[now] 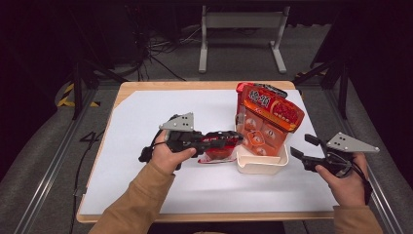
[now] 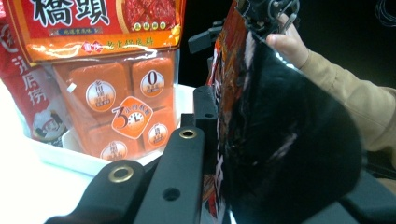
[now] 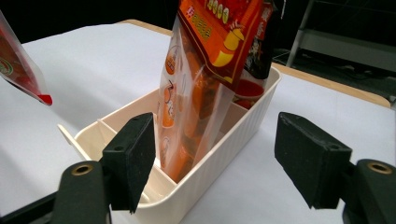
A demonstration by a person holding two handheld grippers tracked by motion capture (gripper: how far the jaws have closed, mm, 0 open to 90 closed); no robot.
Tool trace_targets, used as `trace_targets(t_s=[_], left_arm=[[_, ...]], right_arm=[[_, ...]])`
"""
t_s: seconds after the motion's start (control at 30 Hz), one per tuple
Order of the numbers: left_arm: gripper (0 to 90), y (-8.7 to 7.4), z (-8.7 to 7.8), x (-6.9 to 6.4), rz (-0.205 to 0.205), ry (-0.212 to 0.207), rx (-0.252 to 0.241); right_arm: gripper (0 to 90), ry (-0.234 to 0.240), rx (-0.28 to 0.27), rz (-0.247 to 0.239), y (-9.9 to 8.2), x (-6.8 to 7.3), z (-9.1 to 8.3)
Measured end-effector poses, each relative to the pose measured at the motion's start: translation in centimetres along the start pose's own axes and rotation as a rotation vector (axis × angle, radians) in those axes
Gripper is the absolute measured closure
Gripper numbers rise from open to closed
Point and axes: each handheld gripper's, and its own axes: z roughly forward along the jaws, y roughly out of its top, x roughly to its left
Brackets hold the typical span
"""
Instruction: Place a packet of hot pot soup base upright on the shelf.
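A cream divided bin [image 1: 260,165] stands on the white sheet, right of the middle. An orange snack packet [image 1: 267,122] stands upright in it, with another red packet [image 1: 248,90] behind. My left gripper [image 1: 234,139] is shut on a red-and-black pouch [image 1: 218,145], held just left of the bin, a little above the sheet. In the left gripper view the pouch [image 2: 261,126] hangs edge-on between the jaws, and the orange packet [image 2: 116,93] is close ahead. My right gripper [image 1: 303,145] stands open just right of the bin [image 3: 224,154], nothing between its pads [image 3: 133,158].
The white sheet [image 1: 160,185] covers most of the wooden table [image 1: 146,87]. A bin compartment [image 3: 116,128] in front of the orange packet [image 3: 201,93] holds nothing. A metal stand [image 1: 241,34] is on the floor beyond the far edge.
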Motion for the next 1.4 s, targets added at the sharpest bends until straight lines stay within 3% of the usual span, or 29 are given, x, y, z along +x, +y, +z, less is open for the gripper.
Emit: trace_targets(t_s=[0.53,0.7,1.4], left_arm=[[89.8,0.6,3.0,1.3,0.013,-0.042,-0.044],[89.8,0.9,4.2,1.5,0.012,-0.041,-0.052],[89.8,1.3,8.5,2.3,0.028,-0.087,-0.060]], right_arm=[[29.5,-0.016,0.019,0.012,-0.4,-0.9,-0.1],[29.5,-0.016,0.018,0.039,-0.5,-1.3,-0.1],[29.2,-0.013,0.033,0.058,-0.8,-1.7,0.1]])
